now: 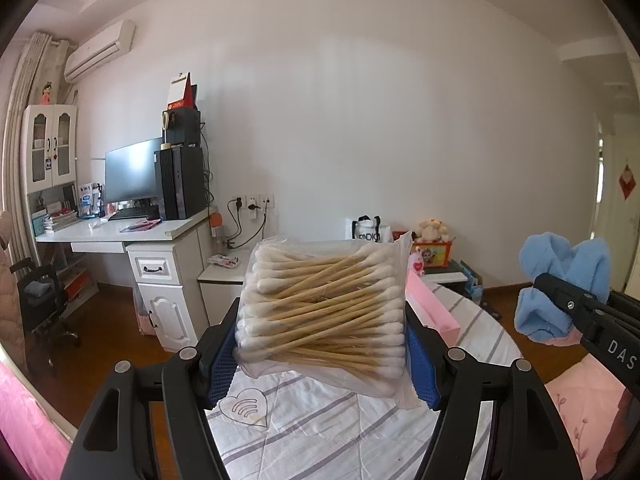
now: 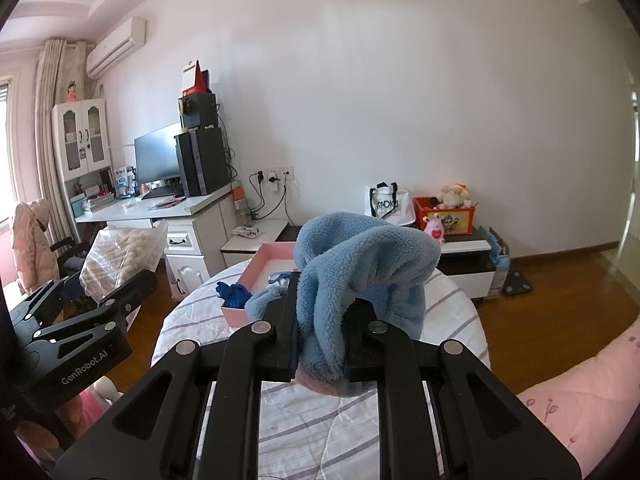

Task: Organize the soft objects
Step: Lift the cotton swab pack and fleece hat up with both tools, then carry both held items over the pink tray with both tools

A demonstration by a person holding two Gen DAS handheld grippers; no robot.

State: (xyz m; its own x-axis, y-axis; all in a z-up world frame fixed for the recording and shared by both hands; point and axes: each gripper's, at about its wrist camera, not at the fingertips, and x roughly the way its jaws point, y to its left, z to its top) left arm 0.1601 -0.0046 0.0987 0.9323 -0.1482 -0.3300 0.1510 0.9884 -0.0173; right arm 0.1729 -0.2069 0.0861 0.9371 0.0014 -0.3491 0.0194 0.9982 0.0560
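Gripping a clear bag of cotton swabs (image 1: 324,308) between its blue pads, the left gripper (image 1: 322,356) holds it above the striped bedsheet (image 1: 320,424). Beside it, the right gripper (image 2: 320,340) is clamped on a blue fleece cloth (image 2: 360,264), raised before the pink box (image 2: 264,264)

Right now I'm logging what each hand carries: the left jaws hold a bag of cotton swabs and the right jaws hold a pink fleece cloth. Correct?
Not quite. The fleece cloth in the right gripper is light blue, as the right wrist view shows. The left gripper does hold the bag of cotton swabs.
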